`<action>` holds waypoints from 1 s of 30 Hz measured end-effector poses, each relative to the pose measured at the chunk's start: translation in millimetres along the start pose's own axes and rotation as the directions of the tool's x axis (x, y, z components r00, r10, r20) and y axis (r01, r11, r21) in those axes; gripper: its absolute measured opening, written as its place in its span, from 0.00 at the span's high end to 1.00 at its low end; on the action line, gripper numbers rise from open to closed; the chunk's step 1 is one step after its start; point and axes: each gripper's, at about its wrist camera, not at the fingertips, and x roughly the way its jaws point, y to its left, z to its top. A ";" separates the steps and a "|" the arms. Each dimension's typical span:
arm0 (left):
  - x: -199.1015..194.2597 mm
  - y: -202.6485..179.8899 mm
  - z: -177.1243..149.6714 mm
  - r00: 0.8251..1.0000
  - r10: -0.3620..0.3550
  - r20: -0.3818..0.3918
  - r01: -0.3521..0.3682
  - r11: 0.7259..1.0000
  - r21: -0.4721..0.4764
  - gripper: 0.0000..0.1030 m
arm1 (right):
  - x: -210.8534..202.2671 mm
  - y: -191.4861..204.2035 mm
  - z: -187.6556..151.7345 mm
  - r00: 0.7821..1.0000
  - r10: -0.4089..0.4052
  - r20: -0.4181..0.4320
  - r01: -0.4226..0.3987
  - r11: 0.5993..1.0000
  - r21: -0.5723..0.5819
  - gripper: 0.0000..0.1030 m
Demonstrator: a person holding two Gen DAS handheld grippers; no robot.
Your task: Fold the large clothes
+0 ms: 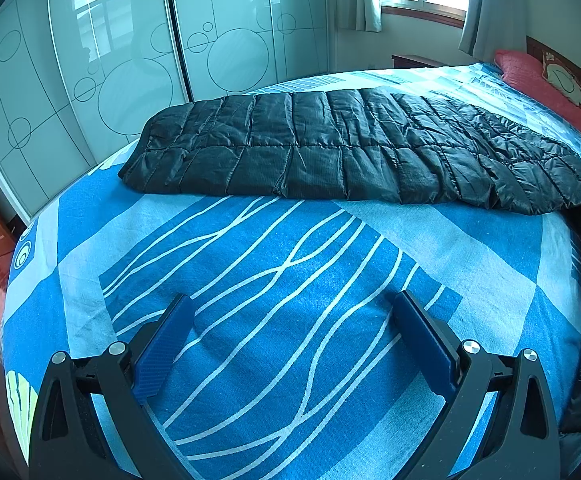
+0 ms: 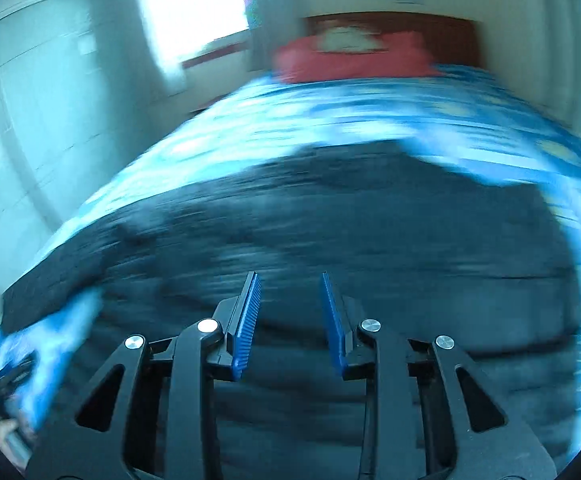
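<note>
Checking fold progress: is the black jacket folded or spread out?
Folded: the black jacket lies as a long doubled strip across the bed.

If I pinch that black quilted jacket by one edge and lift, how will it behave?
The black quilted jacket will probably sag and unfold, since it lies limp on the bedsheet. Its puffy panels suggest light for its bulk. The shiny shell may slip between pads.

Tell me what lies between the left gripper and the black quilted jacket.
Only bare blue patterned bedsheet lies between the left gripper and the black quilted jacket; the left wrist view shows it.
</note>
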 end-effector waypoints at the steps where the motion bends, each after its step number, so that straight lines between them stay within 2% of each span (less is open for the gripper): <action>1: 0.2 0.1 0.0 1.000 0.000 0.000 0.000 1.000 0.000 0.04 | -1.5 -25.4 3.8 0.999 -0.040 0.008 0.040 0.998 0.047 0.71; 3: -0.1 -0.1 0.0 1.000 0.002 0.001 -0.002 1.000 0.001 0.04 | -5.2 -88.2 8.8 0.990 -0.138 0.022 0.133 0.978 0.162 0.71; 5: -0.2 -0.3 0.0 1.000 0.003 0.000 -0.003 1.000 0.002 0.04 | -0.6 -131.1 5.7 0.976 -0.218 -0.003 0.213 0.954 0.210 0.71; 7: -0.2 -0.1 0.5 1.000 0.006 0.001 -0.006 1.000 0.004 0.04 | 12.0 -150.5 -3.7 0.972 -0.229 -0.056 0.235 0.947 0.218 0.74; 8: -0.5 -0.6 0.8 1.000 0.007 0.001 -0.007 1.000 0.005 0.04 | 27.9 -157.3 -14.0 0.972 -0.207 -0.113 0.227 0.951 0.209 0.77; 11: 0.2 0.0 2.1 1.000 0.008 0.000 -0.008 1.000 0.006 0.04 | 45.4 -156.2 -27.3 0.969 -0.209 -0.134 0.229 0.961 0.155 0.77; 15: 0.1 -0.2 1.8 1.000 0.007 0.001 -0.007 1.000 0.006 0.04 | 35.7 -153.3 -13.9 0.964 -0.216 -0.152 0.237 0.962 0.137 0.76; 19: -0.5 -1.1 1.2 1.000 0.007 0.002 -0.007 1.000 0.006 0.04 | 24.0 -149.8 9.2 0.972 -0.222 -0.080 0.232 0.961 0.151 0.73; 22: -0.1 -0.6 1.6 1.000 0.009 0.002 -0.009 1.000 0.007 0.04 | 39.8 -143.7 23.2 0.977 -0.203 -0.067 0.210 0.969 0.126 0.72; 24: -0.4 -0.8 1.3 1.000 0.007 0.002 -0.007 1.000 0.005 0.04 | 58.3 -144.0 23.0 0.975 -0.199 -0.102 0.211 0.970 0.124 0.72; 26: -0.6 -1.4 1.0 1.000 0.008 0.002 -0.008 1.000 0.007 0.04 | 88.5 -152.3 12.9 0.964 -0.182 -0.195 0.211 0.967 0.142 0.72; 30: -0.5 -1.0 1.2 1.000 0.007 0.002 -0.007 1.000 0.006 0.04 | 89.7 -144.9 18.3 0.956 -0.214 -0.199 0.240 0.963 0.119 0.72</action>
